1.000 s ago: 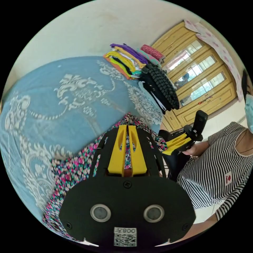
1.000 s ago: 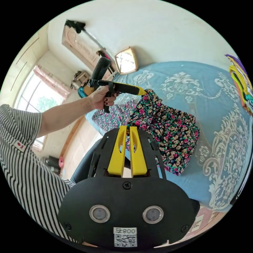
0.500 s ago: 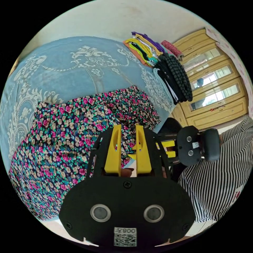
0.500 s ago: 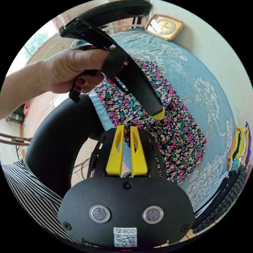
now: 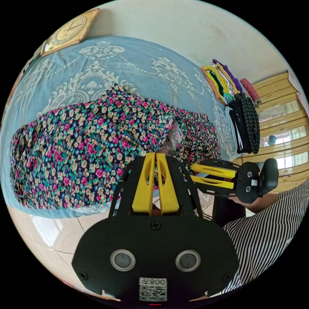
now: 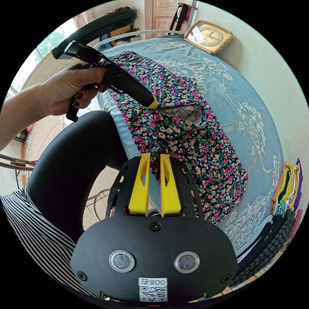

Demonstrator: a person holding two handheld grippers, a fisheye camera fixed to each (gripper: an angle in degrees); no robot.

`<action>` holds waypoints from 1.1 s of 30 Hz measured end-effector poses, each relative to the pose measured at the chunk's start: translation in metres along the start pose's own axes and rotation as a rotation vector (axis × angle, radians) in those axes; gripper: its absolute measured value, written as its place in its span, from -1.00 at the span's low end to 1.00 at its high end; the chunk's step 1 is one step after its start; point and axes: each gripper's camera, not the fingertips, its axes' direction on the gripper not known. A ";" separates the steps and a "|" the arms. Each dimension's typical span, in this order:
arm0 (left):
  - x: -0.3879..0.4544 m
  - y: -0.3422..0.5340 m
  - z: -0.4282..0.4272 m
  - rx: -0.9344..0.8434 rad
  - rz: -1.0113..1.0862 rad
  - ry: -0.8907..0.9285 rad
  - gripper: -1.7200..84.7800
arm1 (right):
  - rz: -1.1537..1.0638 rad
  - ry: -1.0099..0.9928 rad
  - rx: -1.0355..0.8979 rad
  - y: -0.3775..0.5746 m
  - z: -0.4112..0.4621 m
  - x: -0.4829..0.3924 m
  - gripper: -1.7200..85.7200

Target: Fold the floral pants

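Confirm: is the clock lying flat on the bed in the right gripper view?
No. The clock stands leaning against the wall beyond the bedspread.

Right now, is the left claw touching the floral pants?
Touching. The right gripper view shows the left claw with its yellow tip against the floral pants, fabric pulled taut from it.

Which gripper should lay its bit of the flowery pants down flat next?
Probably the left gripper. It pinches the floral pants higher above the blue bed cover, beside most of the cloth. The right gripper grips the hanging near edge.
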 end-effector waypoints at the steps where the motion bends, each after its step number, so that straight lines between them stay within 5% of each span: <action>1: -0.003 0.004 0.000 0.007 -0.010 -0.001 -0.93 | 0.000 -0.002 -0.005 -0.005 -0.002 0.000 -0.83; 7: 0.000 0.026 0.005 0.128 0.050 0.048 -0.92 | -0.009 0.001 -0.014 -0.027 -0.011 0.000 -0.83; 14: -0.023 0.044 0.046 -0.035 0.014 -0.111 -0.95 | -0.025 -0.003 -0.028 -0.043 -0.009 0.012 -0.83; 20: -0.031 0.069 0.036 0.092 0.022 0.025 -0.96 | -0.035 0.003 -0.025 -0.047 0.000 0.026 -0.83; 25: -0.023 0.060 0.080 -0.124 0.083 -0.086 -0.96 | -0.027 -0.016 -0.021 -0.044 0.008 0.047 -0.83; 33: -0.039 0.093 0.085 -0.096 0.005 -0.151 -0.94 | 0.188 -0.341 0.043 -0.006 0.015 0.131 -0.81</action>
